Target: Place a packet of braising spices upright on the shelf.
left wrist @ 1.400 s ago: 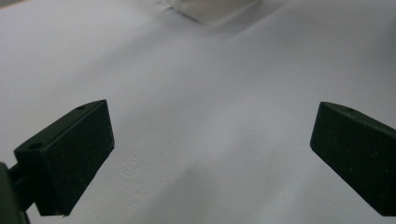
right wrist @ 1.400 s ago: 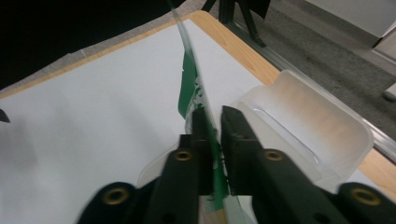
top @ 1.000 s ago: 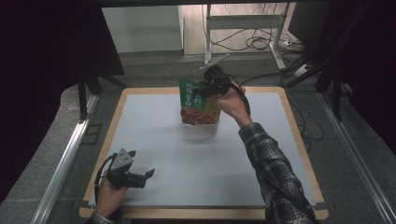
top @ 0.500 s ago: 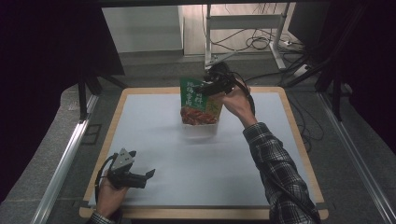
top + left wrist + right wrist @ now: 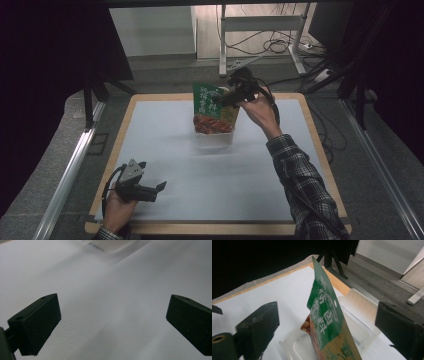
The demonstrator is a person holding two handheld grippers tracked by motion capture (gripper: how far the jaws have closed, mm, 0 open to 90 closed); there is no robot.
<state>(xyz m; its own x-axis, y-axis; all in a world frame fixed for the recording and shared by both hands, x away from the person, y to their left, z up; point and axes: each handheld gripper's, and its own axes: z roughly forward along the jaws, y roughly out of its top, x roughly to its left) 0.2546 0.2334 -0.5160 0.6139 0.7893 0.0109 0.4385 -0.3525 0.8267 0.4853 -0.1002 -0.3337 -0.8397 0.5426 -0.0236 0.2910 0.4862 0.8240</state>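
A green food packet (image 5: 212,110) with white lettering and a picture of reddish food stands upright in a clear plastic tub (image 5: 215,136) at the back middle of the white mat. My right gripper (image 5: 221,100) is at the packet's top, open. In the right gripper view the packet (image 5: 327,322) rises between the two wide-apart jaws, touching neither, with the tub (image 5: 358,305) below it. My left gripper (image 5: 156,191) rests near the front left of the mat, open, with bare mat between its jaws (image 5: 112,320).
The white mat (image 5: 200,175) lies on a wooden board (image 5: 210,229). Dark frame posts (image 5: 90,95) stand off the left edge. Beyond the back edge are a metal table leg (image 5: 222,45) and cables (image 5: 280,47) on the floor.
The right hand has shifted slightly at the top of the packet, which stays upright in the tub. The left gripper has not moved.
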